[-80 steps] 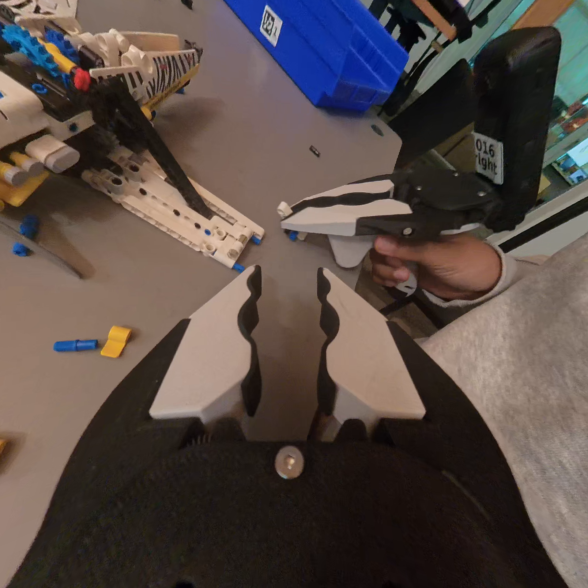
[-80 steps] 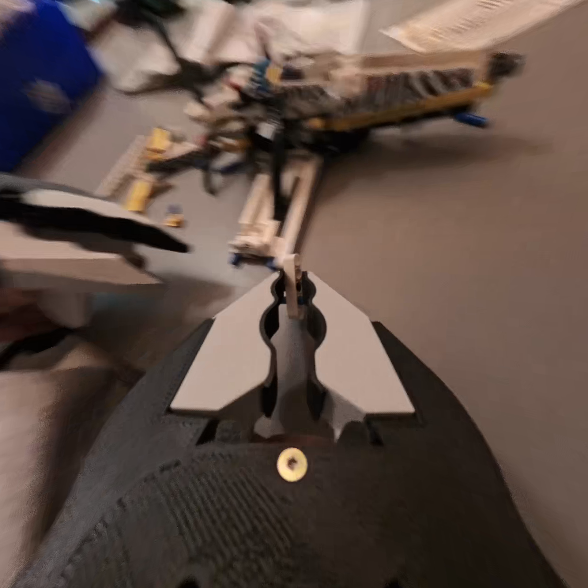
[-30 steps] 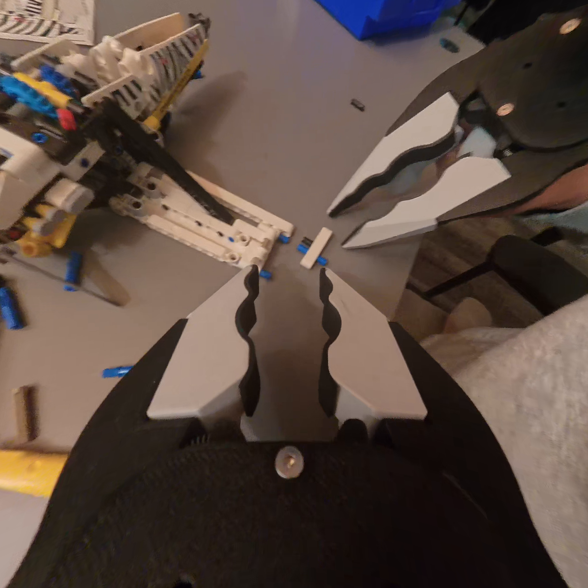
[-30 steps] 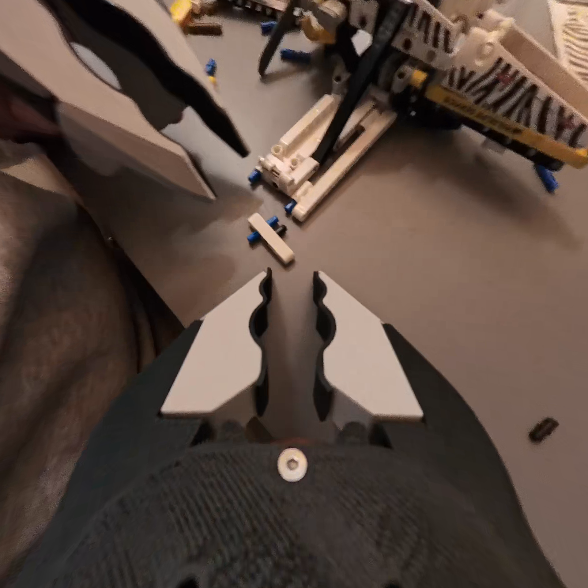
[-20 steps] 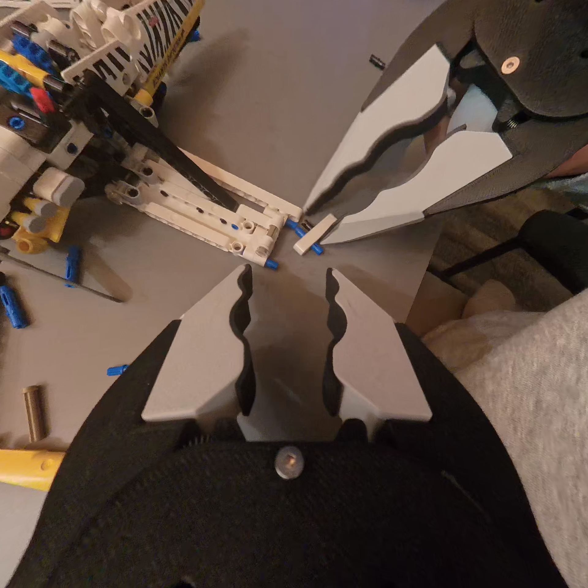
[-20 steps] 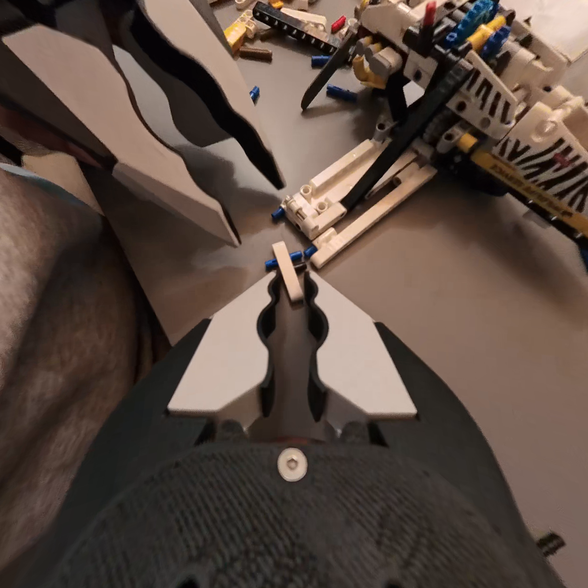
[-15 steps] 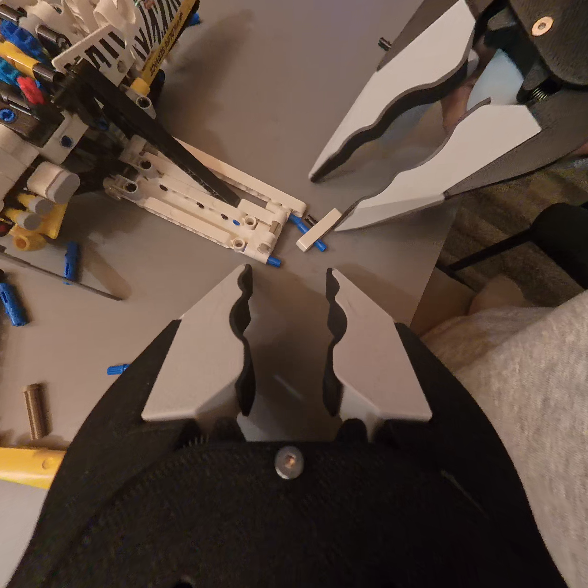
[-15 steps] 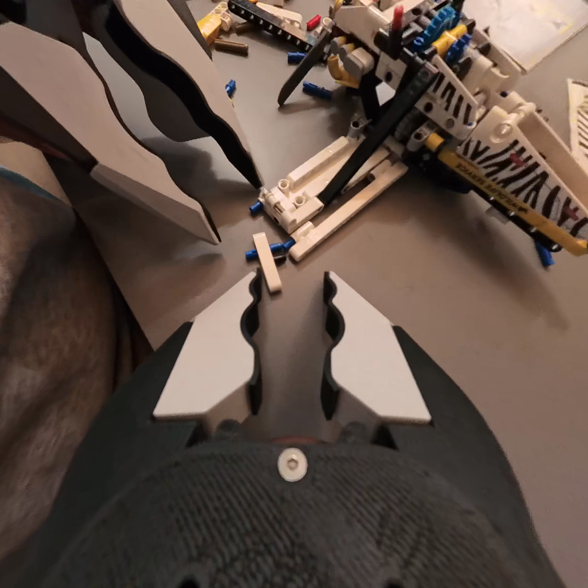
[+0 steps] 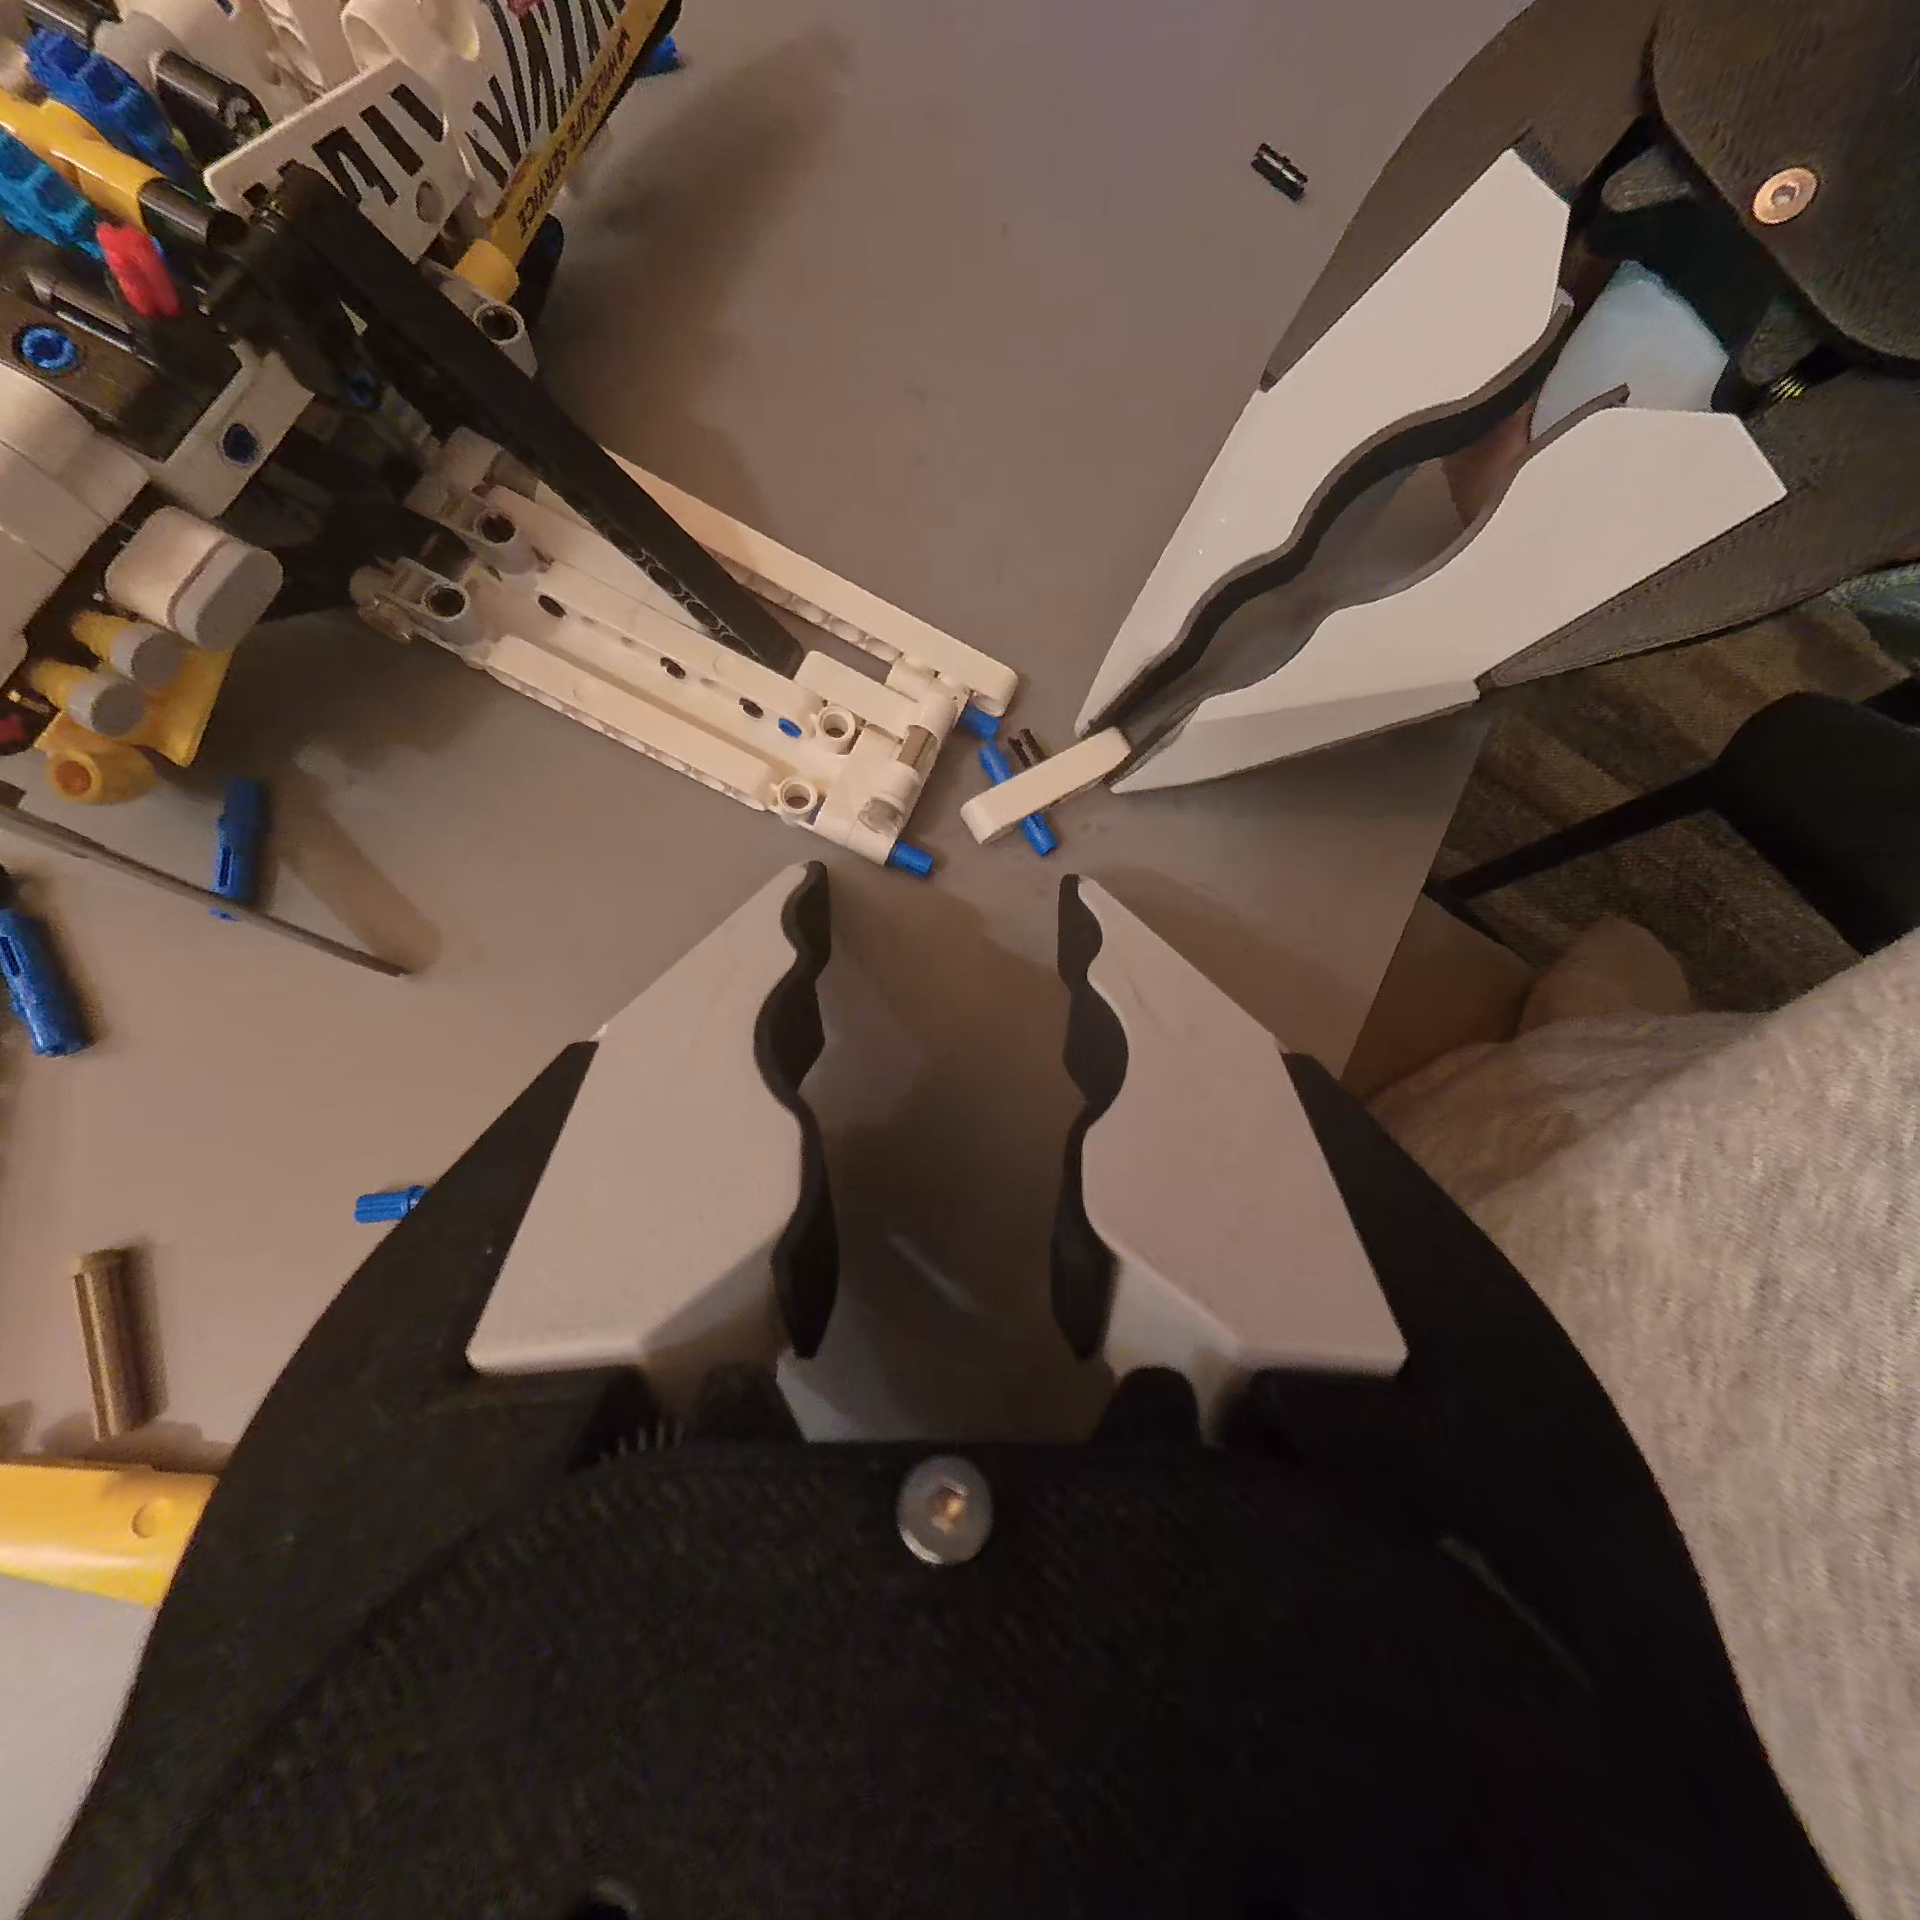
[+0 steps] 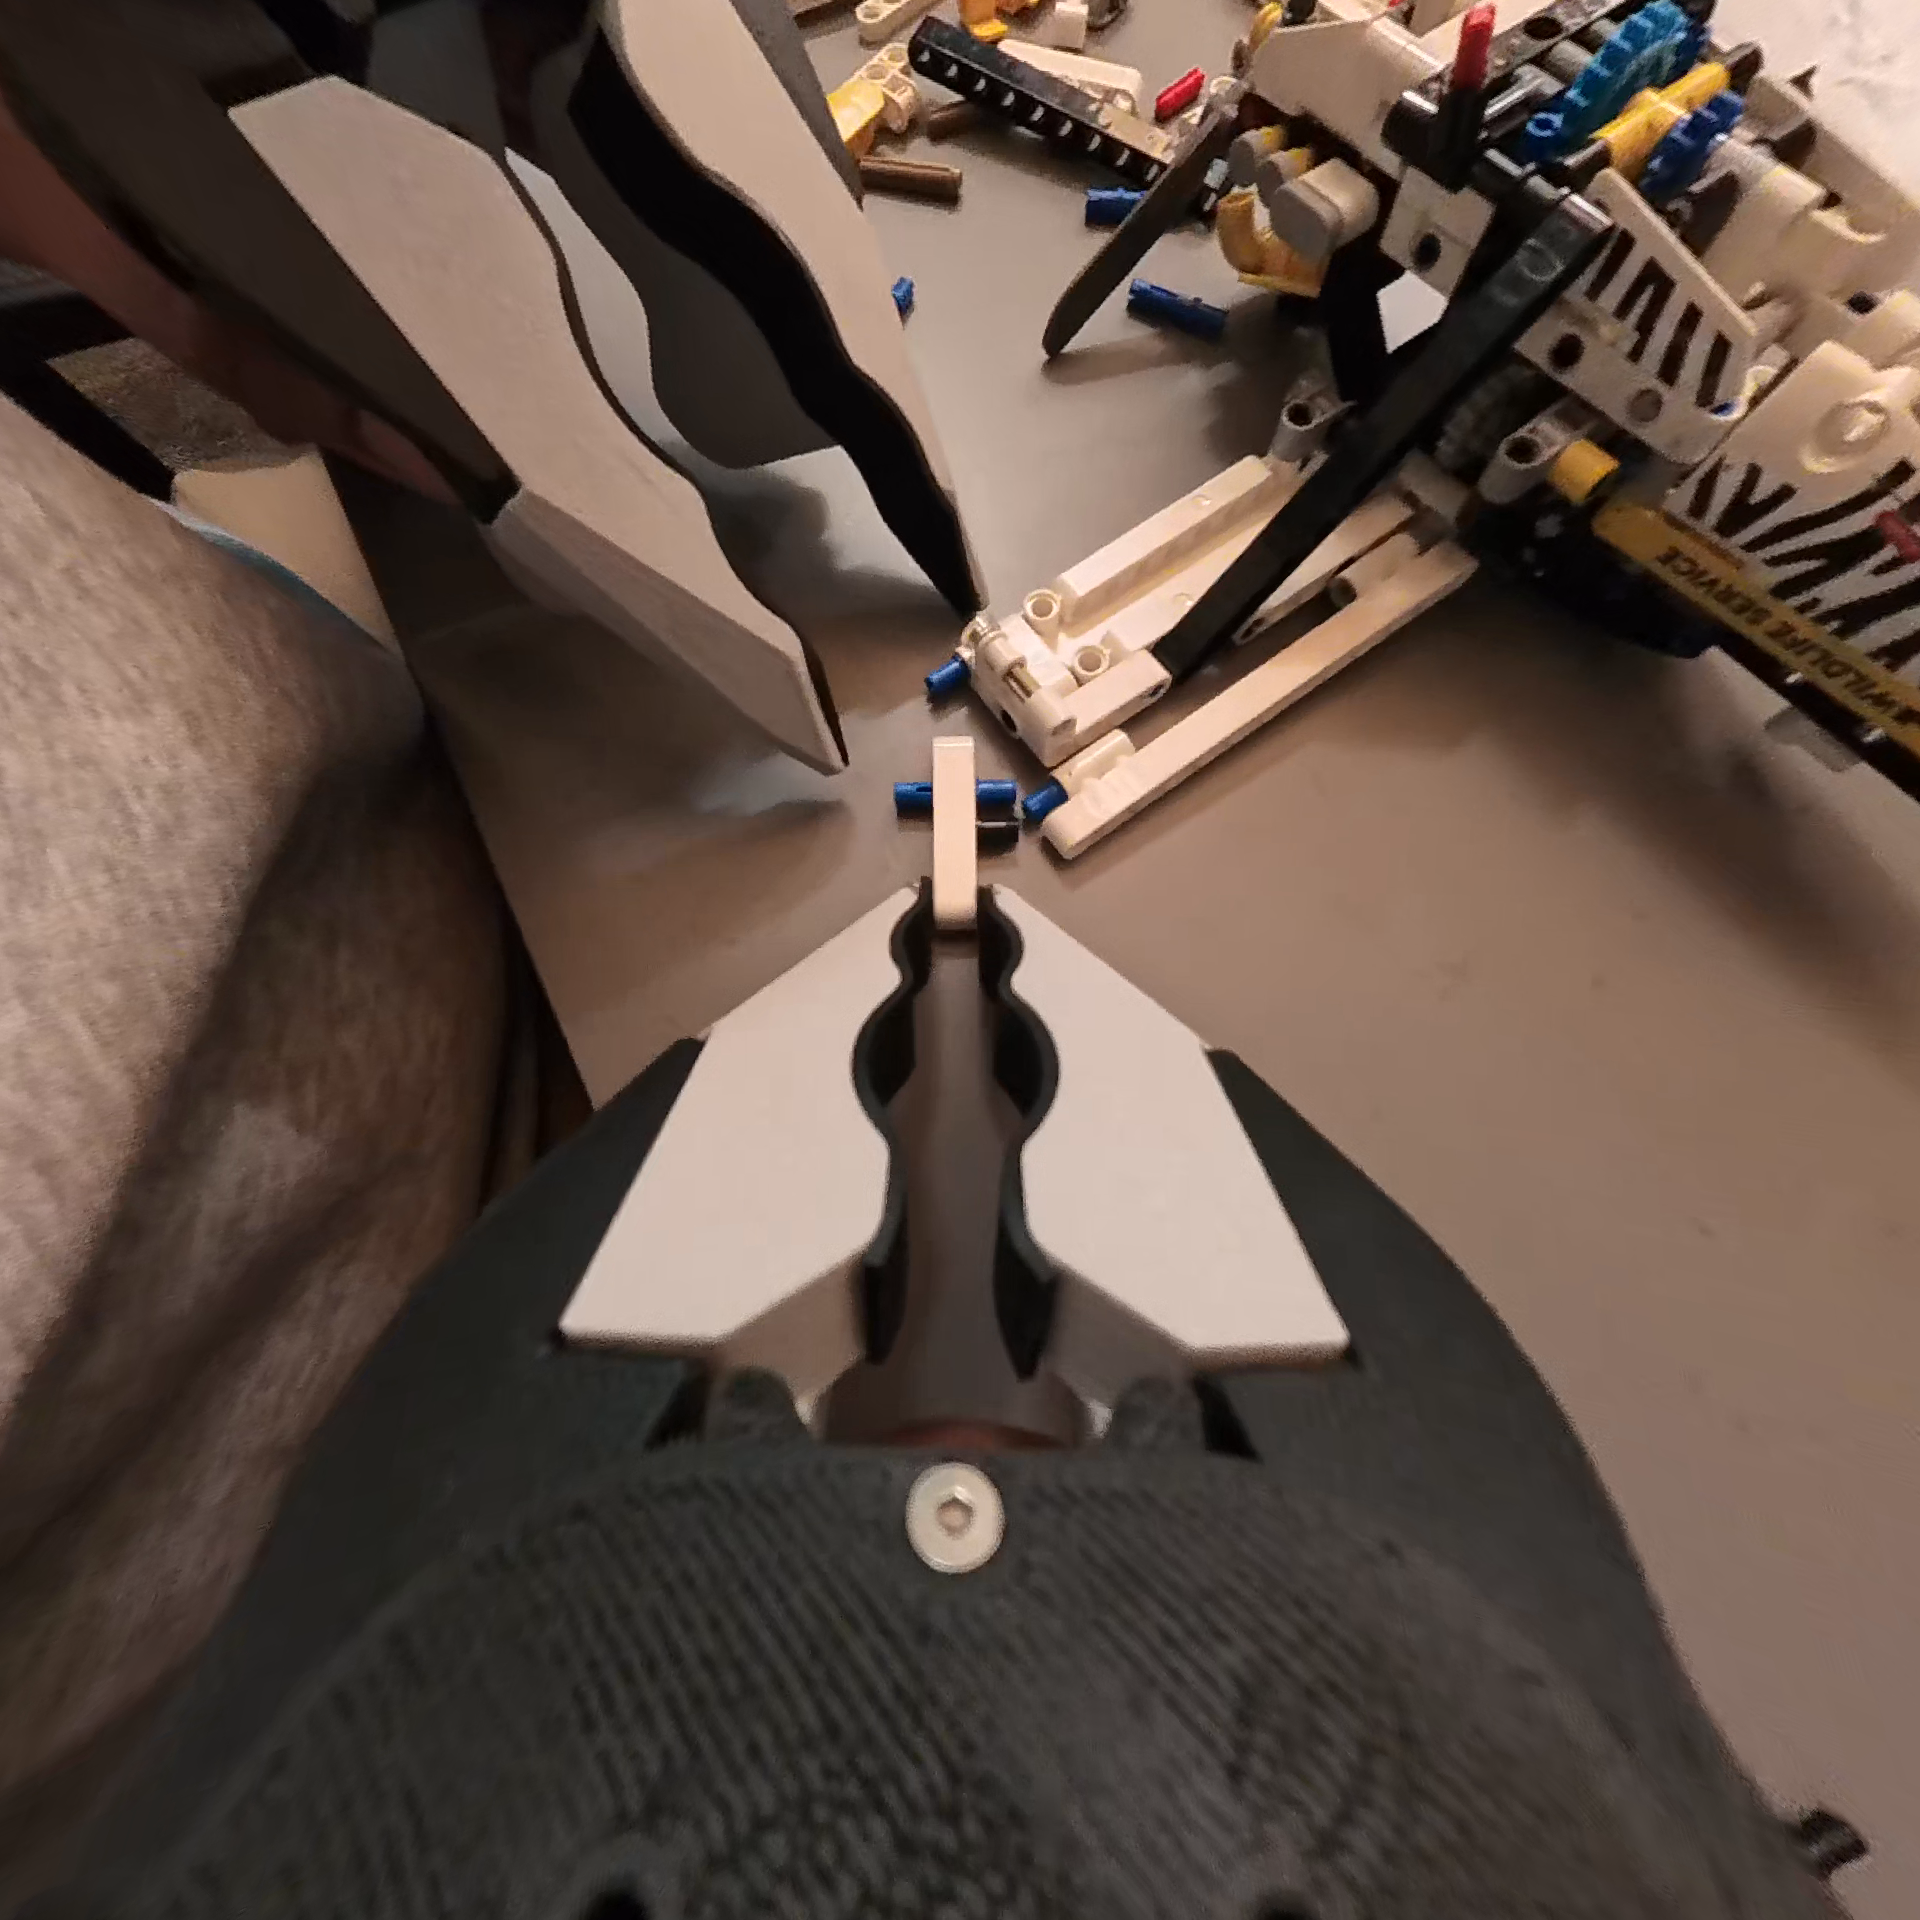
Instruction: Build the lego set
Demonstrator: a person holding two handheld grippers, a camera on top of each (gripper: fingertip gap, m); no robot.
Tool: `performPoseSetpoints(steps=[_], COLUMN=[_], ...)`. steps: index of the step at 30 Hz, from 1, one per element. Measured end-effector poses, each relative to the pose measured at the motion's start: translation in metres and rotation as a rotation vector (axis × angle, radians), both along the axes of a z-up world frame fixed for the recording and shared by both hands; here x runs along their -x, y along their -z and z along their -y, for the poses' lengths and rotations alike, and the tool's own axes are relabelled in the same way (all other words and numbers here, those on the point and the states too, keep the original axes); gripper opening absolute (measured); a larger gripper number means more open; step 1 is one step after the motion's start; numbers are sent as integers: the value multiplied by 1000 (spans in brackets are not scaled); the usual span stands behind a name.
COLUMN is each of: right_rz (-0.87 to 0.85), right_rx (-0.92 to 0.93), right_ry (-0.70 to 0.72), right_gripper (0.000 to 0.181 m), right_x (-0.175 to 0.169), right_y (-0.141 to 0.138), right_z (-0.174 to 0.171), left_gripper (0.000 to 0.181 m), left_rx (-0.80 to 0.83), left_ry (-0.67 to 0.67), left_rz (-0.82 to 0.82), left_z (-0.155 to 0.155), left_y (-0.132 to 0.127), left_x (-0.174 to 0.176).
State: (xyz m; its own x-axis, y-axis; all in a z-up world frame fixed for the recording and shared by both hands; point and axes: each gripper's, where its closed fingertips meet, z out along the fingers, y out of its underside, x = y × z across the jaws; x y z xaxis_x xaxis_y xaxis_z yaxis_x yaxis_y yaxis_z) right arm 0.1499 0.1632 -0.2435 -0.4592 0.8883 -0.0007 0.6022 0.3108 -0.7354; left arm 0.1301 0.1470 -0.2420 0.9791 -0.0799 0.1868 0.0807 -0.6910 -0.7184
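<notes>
My right gripper (image 10: 953,902) is shut on the end of a small white beam (image 10: 953,821) with blue pins through it, low over the grey table. It also shows in the left wrist view (image 9: 1110,743), holding the beam (image 9: 1039,798). The beam lies just short of the white frame (image 10: 1143,665) that juts from the zebra-striped lego model (image 10: 1621,270). My left gripper (image 9: 940,891) is open and empty, its tips close to the frame's end (image 9: 862,774) and the beam. In the right wrist view it (image 10: 894,675) comes in from the upper left.
Loose blue pins (image 9: 234,836), a brown axle (image 9: 109,1340) and a yellow piece (image 9: 83,1527) lie left of my left gripper. A small black pin (image 9: 1278,171) lies farther back. More loose parts and a long black beam (image 10: 1039,99) lie behind. The table edge (image 9: 1423,831) is close on the right. My two grippers' fingertips are within a few centimetres of each other.
Half a second ago my right gripper was open with the white beam lying at its left fingertip. It has now shut on the beam's end. My left gripper has stayed open, nearly still.
</notes>
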Motion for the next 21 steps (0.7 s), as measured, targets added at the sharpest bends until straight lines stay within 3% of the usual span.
performPoseSetpoints(steps=[5, 11, 21], right_rz=[-29, -73, -99], right_rx=[-45, -159, -129], right_ry=[-127, -168, -92], right_gripper=[7, 7, 11], right_x=[-2, 11, 18], right_y=[-1, -1, -6], right_z=[12, 6, 4], left_gripper=[43, 43, 40], left_rx=[0, 1, 2], left_ry=[5, 8, 0], left_rz=[-2, -6, 3], left_z=[0, 0, 0], left_y=[0, 0, 0], left_x=[-1, -1, 0])
